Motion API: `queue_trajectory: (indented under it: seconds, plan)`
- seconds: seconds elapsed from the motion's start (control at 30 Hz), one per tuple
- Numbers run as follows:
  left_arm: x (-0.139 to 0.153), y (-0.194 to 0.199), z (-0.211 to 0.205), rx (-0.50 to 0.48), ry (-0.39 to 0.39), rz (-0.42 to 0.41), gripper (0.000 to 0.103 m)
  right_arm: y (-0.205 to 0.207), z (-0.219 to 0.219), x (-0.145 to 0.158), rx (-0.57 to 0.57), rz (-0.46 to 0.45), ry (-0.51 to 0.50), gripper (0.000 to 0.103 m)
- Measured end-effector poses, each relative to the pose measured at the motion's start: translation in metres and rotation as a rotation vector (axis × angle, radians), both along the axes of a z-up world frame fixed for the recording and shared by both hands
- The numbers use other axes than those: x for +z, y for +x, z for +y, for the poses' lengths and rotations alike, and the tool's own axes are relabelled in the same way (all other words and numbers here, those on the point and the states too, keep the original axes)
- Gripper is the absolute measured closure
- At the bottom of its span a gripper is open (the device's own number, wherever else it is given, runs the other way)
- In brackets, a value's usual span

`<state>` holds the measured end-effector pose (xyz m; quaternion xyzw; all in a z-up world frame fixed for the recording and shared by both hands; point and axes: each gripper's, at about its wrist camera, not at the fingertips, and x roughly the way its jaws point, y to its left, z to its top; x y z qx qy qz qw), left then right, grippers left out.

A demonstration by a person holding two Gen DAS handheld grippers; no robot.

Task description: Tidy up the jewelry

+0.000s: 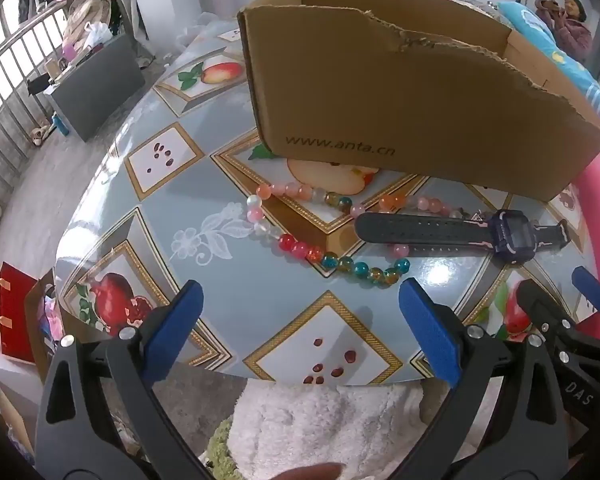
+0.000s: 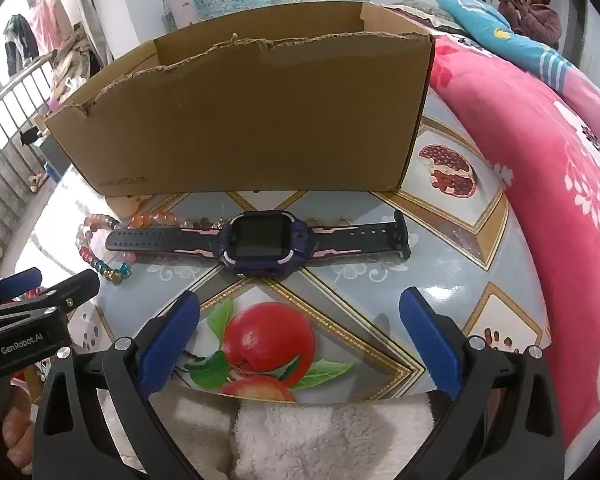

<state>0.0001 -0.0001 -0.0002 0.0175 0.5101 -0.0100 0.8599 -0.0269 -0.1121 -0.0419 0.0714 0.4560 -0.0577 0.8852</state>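
A colourful beaded bracelet [image 1: 300, 236] lies on the fruit-print table [image 1: 228, 184], partly under a dark purple smartwatch [image 1: 508, 232] with a black strap. Behind both stands an open cardboard box [image 1: 400, 92] with a torn front edge. My left gripper [image 1: 300, 308] hovers open over the near table edge, short of the beads, nothing between its blue pads. In the right wrist view the watch [image 2: 260, 242] lies flat ahead of my open right gripper [image 2: 300, 312], with the bracelet [image 2: 100, 248] to its left and the box [image 2: 252, 120] behind. The left gripper [image 2: 40, 284] shows at that view's left edge.
A pink floral quilt [image 2: 548, 184] and blue pillow [image 2: 512, 36] lie right of the table. A person [image 2: 536, 8] sits at the far right. A white fluffy sleeve [image 2: 320, 436] is below the grippers. A red bag [image 1: 16, 312] and metal railing [image 1: 16, 80] are at left.
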Motion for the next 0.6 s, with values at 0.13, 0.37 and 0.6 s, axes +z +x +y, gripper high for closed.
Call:
queue_trajectory:
  seconds: [0.13,0.37,0.6]
  plan:
    - [0.0005,-0.0002,0.0004,-0.001,-0.010,-0.004,0.008,0.0000,-0.0006,-0.0006,-0.001,-0.002,0.013,0.005]
    - [-0.0062,-0.0028,-0.0009,-0.009,-0.003,-0.006,0.008,0.0022,-0.0037,0.0076,-0.003,0.003,0.021,0.005]
    - [-0.0017,-0.0023,-0.0017,-0.010,-0.003,0.000,0.008,0.0004,-0.0005,0.0026,-0.002,-0.004,0.013,0.005]
